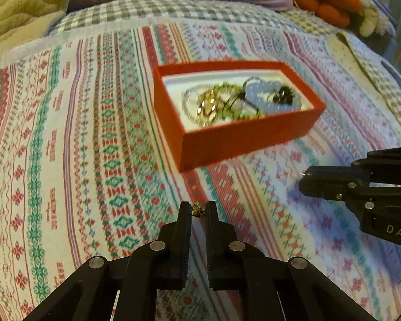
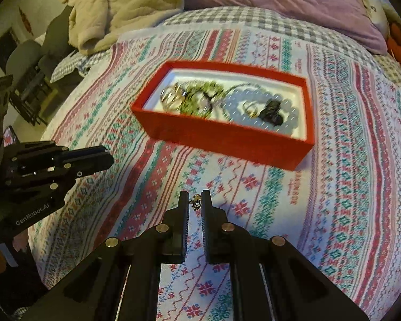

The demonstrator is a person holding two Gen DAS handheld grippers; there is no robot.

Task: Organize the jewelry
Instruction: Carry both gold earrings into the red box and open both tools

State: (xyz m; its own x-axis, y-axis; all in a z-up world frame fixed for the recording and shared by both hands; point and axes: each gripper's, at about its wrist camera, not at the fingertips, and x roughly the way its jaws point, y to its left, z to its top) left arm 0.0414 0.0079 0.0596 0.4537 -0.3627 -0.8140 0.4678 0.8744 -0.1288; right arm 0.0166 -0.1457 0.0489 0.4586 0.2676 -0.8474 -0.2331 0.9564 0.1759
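earrings, by the look of them, one in each gripper: the left gripper (image 1: 197, 210) is closed to a narrow slit on a small gold earring (image 1: 197, 210) pinched right at its fingertips, and the right gripper (image 2: 194, 199) is closed the same way on a second small gold piece (image 2: 195, 202), which dangles a little below the tips. both pictures are smeared, so whether they are a matched pair i cannot say for sure.

each piece is tiny, light and hard, with a knobbly metal surface that gives the ribbed pads little to bite on. the grip sits on the very ends of the fingers, so a small twist or jolt could flick a piece out, and on the patterned bedspread (image 1: 93, 133) it would be hard to find again. holding by the bulkier ornamental body seems safer than by any thin hook or post, which could bend.

the red box (image 2: 227, 141) lies on the bed ahead of both grippers, open-topped, white-lined, and already holding a tangle: gold bangles (image 2: 171, 96), a green beaded strand (image 2: 205, 88), a pale bead necklace (image 2: 288, 107) and a dark piece (image 2: 271, 112). those chains are limp and snag easily, so an earring dropped among them may catch.
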